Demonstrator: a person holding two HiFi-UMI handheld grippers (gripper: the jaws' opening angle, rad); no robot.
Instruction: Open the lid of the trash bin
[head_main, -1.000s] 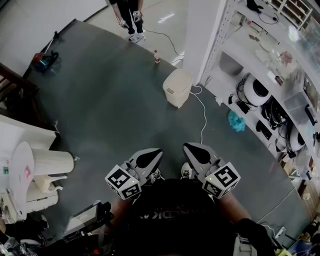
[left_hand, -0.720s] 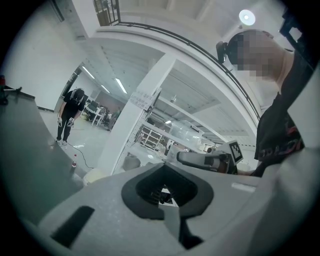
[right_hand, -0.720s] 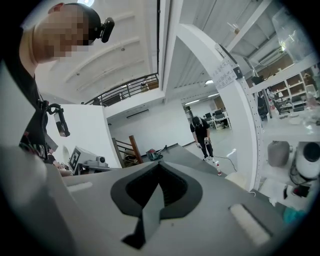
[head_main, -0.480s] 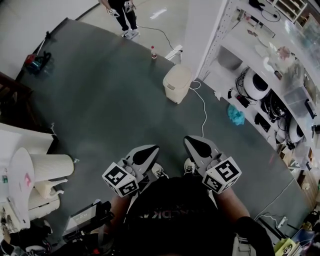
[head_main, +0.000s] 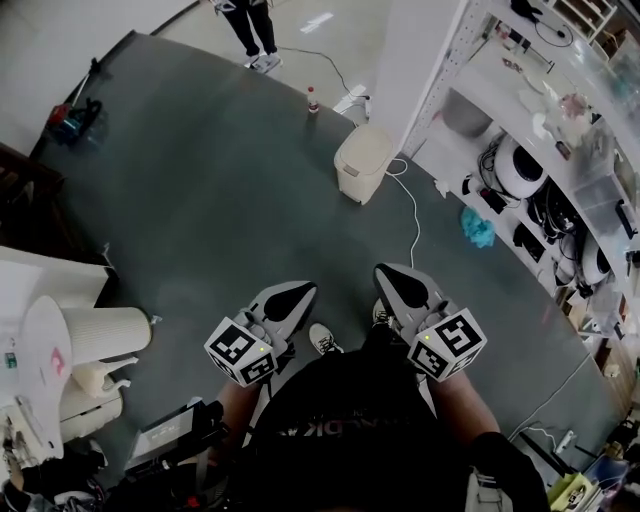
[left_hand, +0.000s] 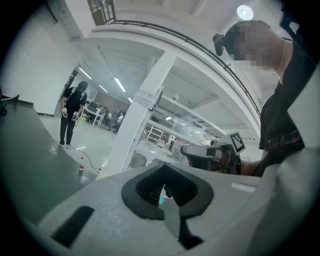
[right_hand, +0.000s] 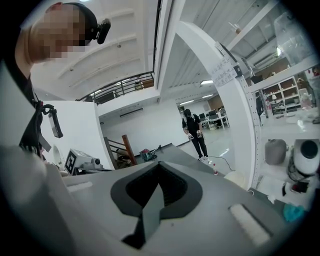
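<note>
The cream trash bin (head_main: 362, 162) stands on the grey floor beside a white column, its lid down. Both grippers are held low in front of the person's body, far short of the bin. My left gripper (head_main: 297, 291) is shut with nothing in it. My right gripper (head_main: 390, 275) is likewise shut and empty. In the left gripper view the jaws (left_hand: 165, 197) point up toward the shelves, and the right gripper (left_hand: 210, 152) shows beyond them. In the right gripper view only the bin's pale top (right_hand: 235, 178) peeks over the gripper (right_hand: 159, 187).
A white cable (head_main: 411, 225) runs across the floor from the bin toward the person. A small bottle (head_main: 313, 100) stands behind the bin. White shelves (head_main: 530, 170) with gear line the right side, with a teal cloth (head_main: 478, 228) below. Another person (head_main: 250, 25) stands far off. White equipment (head_main: 85, 335) sits at left.
The head view has shifted slightly, so the bin sits a little higher and further right. A shoe has stepped forward. Both grippers stay shut near the body.
</note>
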